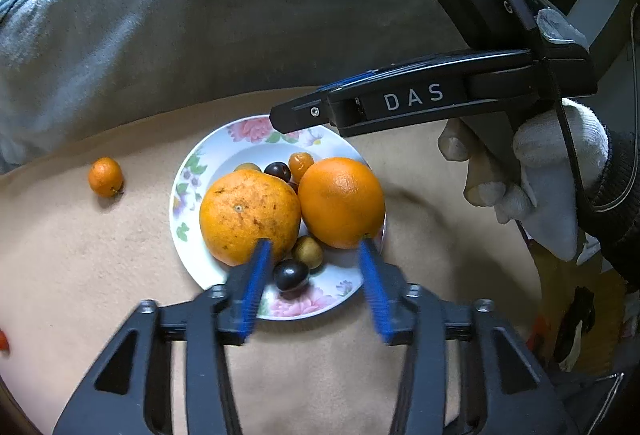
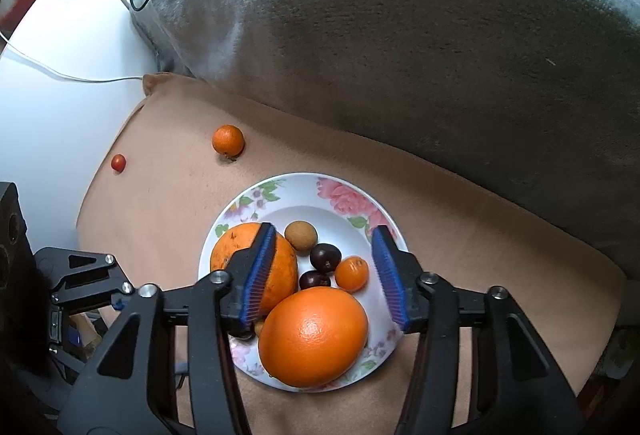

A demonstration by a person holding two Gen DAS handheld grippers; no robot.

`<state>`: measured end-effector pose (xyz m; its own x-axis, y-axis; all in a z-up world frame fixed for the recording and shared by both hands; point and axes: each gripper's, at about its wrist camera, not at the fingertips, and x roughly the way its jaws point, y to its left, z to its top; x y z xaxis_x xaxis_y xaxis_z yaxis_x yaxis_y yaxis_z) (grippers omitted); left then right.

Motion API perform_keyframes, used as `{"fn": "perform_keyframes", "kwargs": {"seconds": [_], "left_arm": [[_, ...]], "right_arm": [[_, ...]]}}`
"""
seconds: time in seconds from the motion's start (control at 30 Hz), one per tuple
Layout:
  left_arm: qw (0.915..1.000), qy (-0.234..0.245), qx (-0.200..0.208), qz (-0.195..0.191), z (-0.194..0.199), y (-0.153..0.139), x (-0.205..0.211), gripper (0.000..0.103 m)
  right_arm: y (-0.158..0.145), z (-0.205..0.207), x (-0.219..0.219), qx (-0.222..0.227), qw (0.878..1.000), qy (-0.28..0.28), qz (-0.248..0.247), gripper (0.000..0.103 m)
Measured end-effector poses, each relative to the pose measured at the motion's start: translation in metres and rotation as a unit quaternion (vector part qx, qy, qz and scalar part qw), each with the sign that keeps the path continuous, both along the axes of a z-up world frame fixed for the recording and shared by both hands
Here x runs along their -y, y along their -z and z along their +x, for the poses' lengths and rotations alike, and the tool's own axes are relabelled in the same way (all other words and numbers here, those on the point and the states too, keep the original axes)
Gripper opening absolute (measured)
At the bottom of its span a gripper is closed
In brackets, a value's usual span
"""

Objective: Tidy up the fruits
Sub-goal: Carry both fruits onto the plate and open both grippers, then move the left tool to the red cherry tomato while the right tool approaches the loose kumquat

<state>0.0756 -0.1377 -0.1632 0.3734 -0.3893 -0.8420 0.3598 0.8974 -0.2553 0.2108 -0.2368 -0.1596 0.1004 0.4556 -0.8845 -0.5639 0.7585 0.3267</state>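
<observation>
Both your left gripper (image 1: 314, 247) and right gripper (image 2: 324, 235) stand half open and empty above the floral plate (image 2: 348, 211) of fruit. Beyond it, on the tan cloth (image 2: 168, 219), lie a small orange (image 2: 228, 140) and a red fruit (image 2: 118, 162); close gently around each.

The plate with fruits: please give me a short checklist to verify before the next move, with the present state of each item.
1. Left claw open, nothing gripped: ok.
2. Right claw open, nothing gripped: ok.
3. Plate flat on the beige cloth: ok.
4. Two big oranges settled on the plate: ok.
5. All fruits on the plate: not ok; small orange and small red fruit lie on the cloth.
6. Small fruits under the oranges unharmed: cannot tell.
</observation>
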Motion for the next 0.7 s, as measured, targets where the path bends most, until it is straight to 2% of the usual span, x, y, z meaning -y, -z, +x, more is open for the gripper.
{"fn": "perform_keyframes", "kwargs": {"seconds": [0.1, 0.13, 0.3, 0.4, 0.7], "left_arm": [[1.0, -0.004, 0.007, -0.001, -0.001, -0.002, -0.002, 0.058], [0.9999, -0.006, 0.009, 0.0, -0.001, -0.003, -0.003, 0.065], [0.9998, -0.013, 0.014, 0.005, -0.001, -0.006, -0.005, 0.07], [0.9997, -0.016, 0.019, 0.008, -0.003, -0.009, -0.008, 0.07], [0.9991, -0.035, 0.025, 0.007, -0.01, -0.016, -0.026, 0.07]], "right_arm": [[-0.001, 0.0, -0.001, 0.002, 1.0, 0.0, -0.001, 0.067], [-0.002, 0.0, -0.001, 0.002, 1.0, 0.0, -0.003, 0.069], [-0.005, -0.002, -0.005, 0.004, 1.0, 0.0, -0.006, 0.075], [-0.007, -0.002, -0.007, 0.005, 1.0, 0.001, -0.007, 0.078], [-0.014, -0.008, -0.019, 0.009, 1.0, 0.002, -0.006, 0.079]]}}
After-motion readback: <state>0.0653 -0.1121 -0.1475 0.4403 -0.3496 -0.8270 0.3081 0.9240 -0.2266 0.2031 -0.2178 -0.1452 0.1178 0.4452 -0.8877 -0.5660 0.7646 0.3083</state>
